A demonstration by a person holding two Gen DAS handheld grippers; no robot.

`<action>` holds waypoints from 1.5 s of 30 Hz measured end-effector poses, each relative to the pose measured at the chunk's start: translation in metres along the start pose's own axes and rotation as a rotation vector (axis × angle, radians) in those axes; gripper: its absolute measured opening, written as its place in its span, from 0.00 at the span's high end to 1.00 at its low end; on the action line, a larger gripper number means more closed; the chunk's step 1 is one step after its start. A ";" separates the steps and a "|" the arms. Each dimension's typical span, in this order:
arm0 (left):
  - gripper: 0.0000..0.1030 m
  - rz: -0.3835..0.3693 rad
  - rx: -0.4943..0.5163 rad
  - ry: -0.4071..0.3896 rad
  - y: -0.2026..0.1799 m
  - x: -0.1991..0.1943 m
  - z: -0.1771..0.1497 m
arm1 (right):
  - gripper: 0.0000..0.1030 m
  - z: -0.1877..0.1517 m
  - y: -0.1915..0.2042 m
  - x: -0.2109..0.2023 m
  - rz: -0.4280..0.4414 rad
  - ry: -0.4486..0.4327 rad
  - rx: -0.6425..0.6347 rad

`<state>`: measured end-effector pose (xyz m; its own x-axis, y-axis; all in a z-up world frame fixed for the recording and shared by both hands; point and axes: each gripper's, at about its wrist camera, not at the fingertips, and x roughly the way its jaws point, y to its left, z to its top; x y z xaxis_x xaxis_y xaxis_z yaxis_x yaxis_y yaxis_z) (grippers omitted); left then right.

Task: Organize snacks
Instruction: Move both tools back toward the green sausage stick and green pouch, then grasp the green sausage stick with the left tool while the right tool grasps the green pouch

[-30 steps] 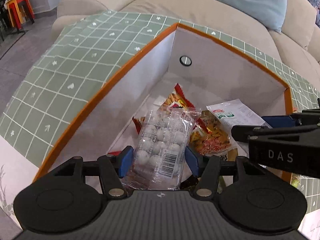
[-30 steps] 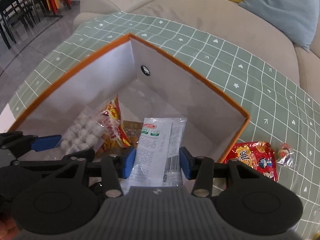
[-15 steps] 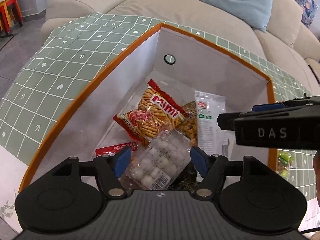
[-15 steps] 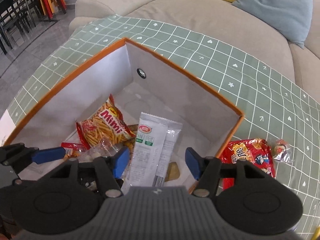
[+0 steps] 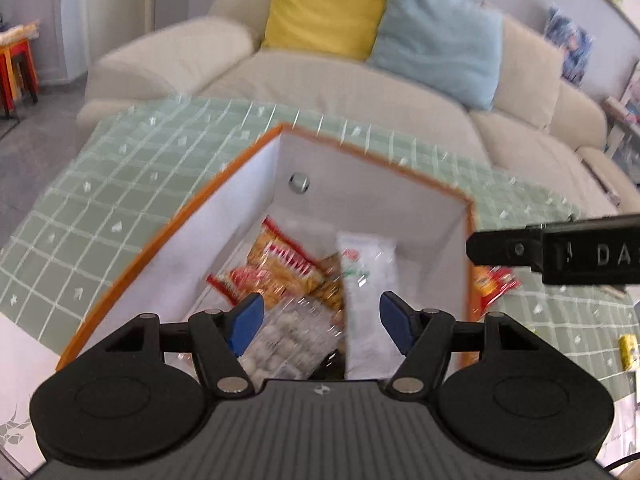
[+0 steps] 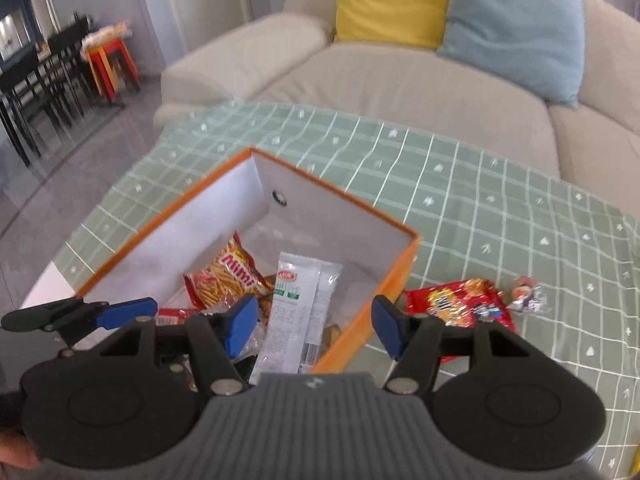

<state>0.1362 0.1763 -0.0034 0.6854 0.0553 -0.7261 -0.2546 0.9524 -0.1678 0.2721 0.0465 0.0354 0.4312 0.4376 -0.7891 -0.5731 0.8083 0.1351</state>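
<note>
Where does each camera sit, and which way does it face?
Left wrist: on the left gripper, facing down into the orange box; own open jaws and the right gripper's finger show.
Right wrist: on the right gripper, above the box's right wall; own open jaws and the left gripper's finger show.
Shared: box, Mimi bag, white packet, sofa.

I see the orange-rimmed box (image 6: pixel 360 322) with white inner walls open on top. Inside lie the Mimi stick-snack bag (image 6: pixel 228 276) at ten o'clock, the white sachet (image 6: pixel 294 312) lying lengthwise at centre, and a clear pack of white balls (image 5: pixel 286 334). Outside, at three o'clock, a red packet (image 6: pixel 460 306) lies flat just beside the box.
</note>
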 end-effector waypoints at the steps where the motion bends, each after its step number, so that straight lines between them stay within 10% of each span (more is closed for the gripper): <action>1: 0.24 -0.014 0.005 -0.021 -0.004 -0.006 -0.001 | 0.40 -0.004 -0.003 -0.008 -0.002 -0.024 0.000; 13: 0.30 -0.183 0.149 -0.073 -0.093 -0.054 -0.039 | 0.41 -0.101 -0.074 -0.067 -0.080 -0.160 0.132; 23: 0.48 -0.150 0.143 0.078 -0.141 0.007 -0.078 | 0.48 -0.164 -0.116 -0.060 -0.150 -0.168 0.176; 45: 0.51 -0.122 0.122 0.119 -0.140 0.092 -0.092 | 0.50 -0.148 -0.134 0.022 -0.063 -0.118 0.246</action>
<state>0.1722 0.0202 -0.1076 0.6186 -0.0920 -0.7803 -0.0849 0.9795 -0.1828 0.2555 -0.1108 -0.0891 0.5471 0.4146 -0.7272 -0.3619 0.9005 0.2410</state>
